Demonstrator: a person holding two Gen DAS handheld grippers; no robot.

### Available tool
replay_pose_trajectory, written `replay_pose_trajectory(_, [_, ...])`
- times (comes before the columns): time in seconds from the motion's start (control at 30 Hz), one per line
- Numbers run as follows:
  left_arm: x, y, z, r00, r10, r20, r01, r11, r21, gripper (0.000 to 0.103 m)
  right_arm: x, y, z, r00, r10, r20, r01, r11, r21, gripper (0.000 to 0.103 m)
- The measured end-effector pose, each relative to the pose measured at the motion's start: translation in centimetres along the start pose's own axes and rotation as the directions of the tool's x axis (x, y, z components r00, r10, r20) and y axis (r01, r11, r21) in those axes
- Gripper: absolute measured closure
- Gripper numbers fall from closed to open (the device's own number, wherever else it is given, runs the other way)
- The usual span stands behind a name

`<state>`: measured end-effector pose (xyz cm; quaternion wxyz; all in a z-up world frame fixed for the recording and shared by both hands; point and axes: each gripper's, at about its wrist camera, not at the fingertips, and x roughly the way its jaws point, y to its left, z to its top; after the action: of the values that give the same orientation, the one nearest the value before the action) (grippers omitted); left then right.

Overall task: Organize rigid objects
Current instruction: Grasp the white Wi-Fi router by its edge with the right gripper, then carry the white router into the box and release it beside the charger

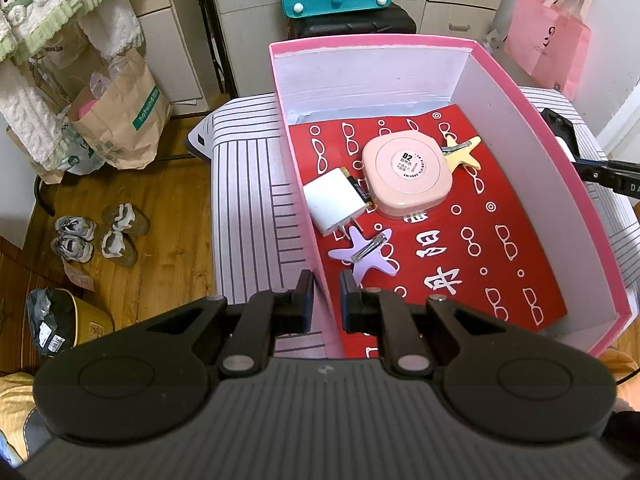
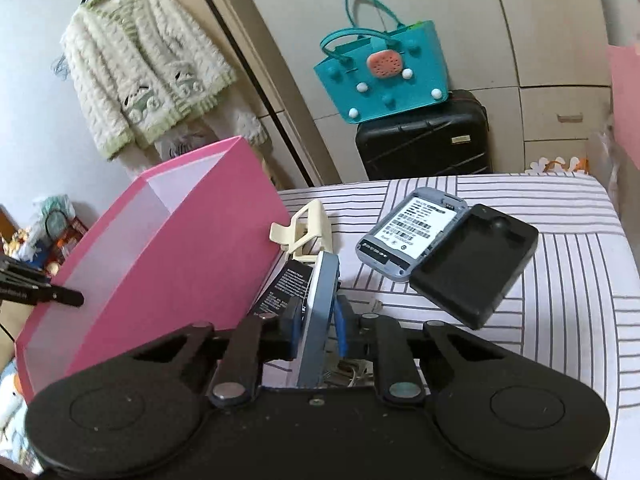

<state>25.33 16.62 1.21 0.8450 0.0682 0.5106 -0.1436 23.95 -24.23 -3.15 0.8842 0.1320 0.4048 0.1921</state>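
Where the right gripper (image 2: 319, 320) clamps a thin grey-blue device (image 2: 318, 312) edge-on between its fingers, most of that device's face is turned away and cannot be read; its long axis runs forward, away from the camera. Just behind it lie a black booklet (image 2: 286, 286) and a cream plastic holder (image 2: 306, 232), both partly hidden, beside the pink box (image 2: 192, 248). To the right, on the striped surface (image 2: 560, 280), rest a grey labelled device (image 2: 412, 232) and a black cover (image 2: 476, 264), touching. The left gripper (image 1: 323, 300) straddles the pink box's near wall (image 1: 312, 248), fingers slightly apart and holding nothing. Inside, on a red sheet (image 1: 460, 240), sit a pink square case (image 1: 408, 172), a white charger (image 1: 334, 200), a battery (image 1: 360, 190) mostly hidden between them, a purple star clip (image 1: 368, 254), and a yellow star clip (image 1: 460, 152) partly under the case.
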Motion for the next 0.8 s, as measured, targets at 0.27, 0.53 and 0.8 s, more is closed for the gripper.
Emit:
replay_pose_trajectory(0.27, [0.1, -0.1, 0.2, 1.000, 0.007, -0.003, -0.007, 1.000, 0.010, 0.091, 1.8, -0.2, 0.6, 0.986, 0.002, -0.167, 0.011, 0.997, 0.076, 0.082])
replay_pose_trajectory(0.53, [0.1, -0.2, 0.2, 1.000, 0.007, -0.003, -0.007, 1.000, 0.007, 0.091, -0.6, 0.4, 1.8, 0.988, 0.043, -0.147, -0.031, 0.996, 0.087, 0.086])
replay_pose_trajectory(0.8, [0.1, -0.3, 0.2, 1.000, 0.009, -0.002, -0.009, 1.000, 0.008, 0.091, -3.2, 3.2, 4.6, 0.978, 0.151, -0.146, -0.143, 0.988, 0.064, 0.086])
